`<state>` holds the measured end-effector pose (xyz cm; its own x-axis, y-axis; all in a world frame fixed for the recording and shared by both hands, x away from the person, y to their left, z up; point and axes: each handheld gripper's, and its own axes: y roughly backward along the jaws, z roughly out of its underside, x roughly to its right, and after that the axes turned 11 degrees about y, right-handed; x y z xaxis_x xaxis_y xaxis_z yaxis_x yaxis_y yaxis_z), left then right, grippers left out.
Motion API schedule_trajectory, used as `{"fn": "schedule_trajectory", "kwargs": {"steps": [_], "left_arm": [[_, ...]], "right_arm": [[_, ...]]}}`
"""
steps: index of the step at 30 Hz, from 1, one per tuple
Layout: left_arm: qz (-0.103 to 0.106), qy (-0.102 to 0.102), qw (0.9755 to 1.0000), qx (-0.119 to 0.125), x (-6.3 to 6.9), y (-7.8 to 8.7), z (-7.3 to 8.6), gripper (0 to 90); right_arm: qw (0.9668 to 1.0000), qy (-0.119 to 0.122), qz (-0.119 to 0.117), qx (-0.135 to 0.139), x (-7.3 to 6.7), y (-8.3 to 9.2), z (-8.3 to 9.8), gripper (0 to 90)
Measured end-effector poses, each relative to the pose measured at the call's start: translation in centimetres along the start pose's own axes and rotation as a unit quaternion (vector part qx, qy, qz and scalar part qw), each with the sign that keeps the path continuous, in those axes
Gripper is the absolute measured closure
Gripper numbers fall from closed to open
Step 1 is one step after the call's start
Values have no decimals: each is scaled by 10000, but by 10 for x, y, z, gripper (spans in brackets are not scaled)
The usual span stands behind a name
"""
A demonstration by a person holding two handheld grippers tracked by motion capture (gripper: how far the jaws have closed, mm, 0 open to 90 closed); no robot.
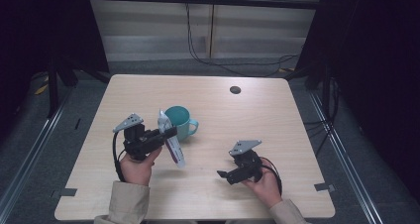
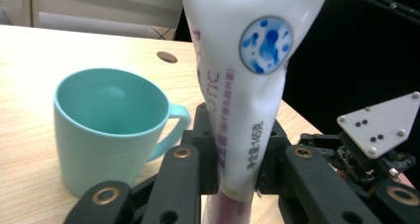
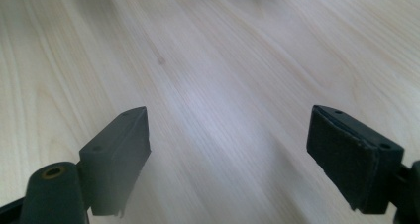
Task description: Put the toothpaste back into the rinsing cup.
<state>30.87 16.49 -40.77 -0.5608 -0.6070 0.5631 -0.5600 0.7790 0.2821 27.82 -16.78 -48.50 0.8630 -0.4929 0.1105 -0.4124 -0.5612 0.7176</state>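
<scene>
left gripper (image 1: 167, 133) jaws clamped on white tube (image 1: 171, 142) beside teal mug (image 1: 179, 122), right gripper (image 1: 224, 174) jaws wide open, nothing btwn, over table (image 1: 277, 125)

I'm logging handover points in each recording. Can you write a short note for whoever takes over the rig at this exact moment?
Left gripper: shut on the white toothpaste tube, held beside the teal mug, above the wooden table.
Right gripper: jaws wide open, nothing between them, low over bare table near the front right.
Mug: upright, handle toward the right of the high view, nothing visible inside.
Done: tube picked up and brought to the mug.
Left, likely: stand the tube in the mug and let go; the right gripper is free to steady the mug.
</scene>
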Motion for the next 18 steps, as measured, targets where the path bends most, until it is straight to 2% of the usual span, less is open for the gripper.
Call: {"fn": "schedule_trajectory", "kwargs": {"steps": [8, 13, 18], "left_arm": [[-153, -178, 9997, 20, 2, 5, -11, 767], [-236, -289, 9993, 15, 3, 8, -18, 767], [-278, -346, 9990, 2, 3, 9, -25, 767]], "right_arm": [[9998, -79, 165, 8, 1, 3, 21, 157], [9997, -44, 253, -28, 1, 3, 27, 157], [9995, -146, 277, -31, 2, 3, 33, 152]]}}
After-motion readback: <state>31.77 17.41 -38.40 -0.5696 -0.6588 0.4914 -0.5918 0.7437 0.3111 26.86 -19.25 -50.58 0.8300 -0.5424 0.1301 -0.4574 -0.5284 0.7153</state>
